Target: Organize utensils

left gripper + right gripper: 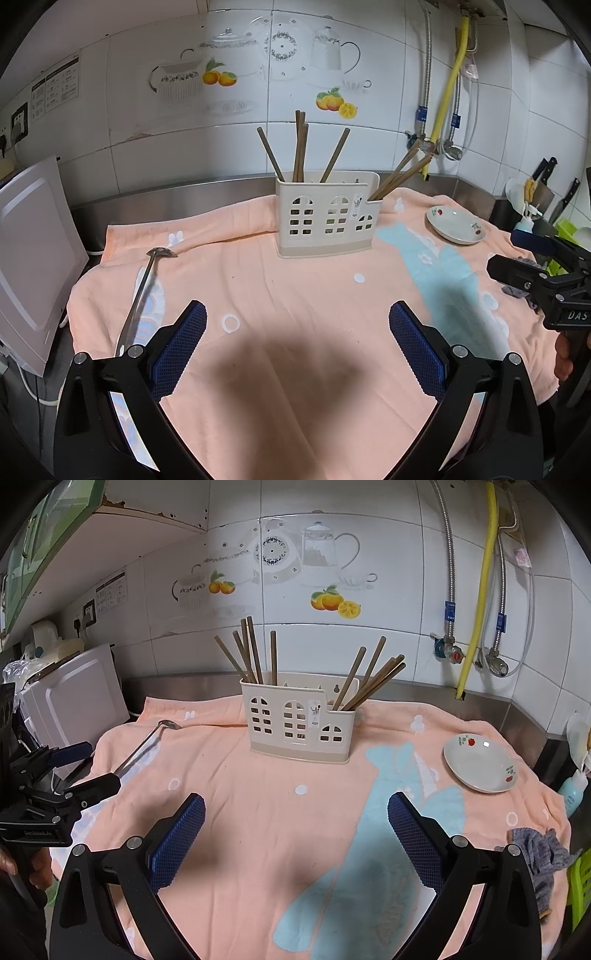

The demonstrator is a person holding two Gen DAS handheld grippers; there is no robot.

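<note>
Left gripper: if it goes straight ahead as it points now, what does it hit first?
Probably the cream utensil holder; the left gripper is open over bare peach towel, with nothing between. Depth is uncertain.

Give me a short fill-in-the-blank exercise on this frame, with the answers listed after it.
1. The chopsticks stand in the cream ____.
2. The metal ladle lies on the towel to the ____ of the utensil holder.
3. The left gripper and the right gripper both have their jaws ____.
4. The small flowered dish holds ____.

Answers: holder; left; open; nothing
</note>
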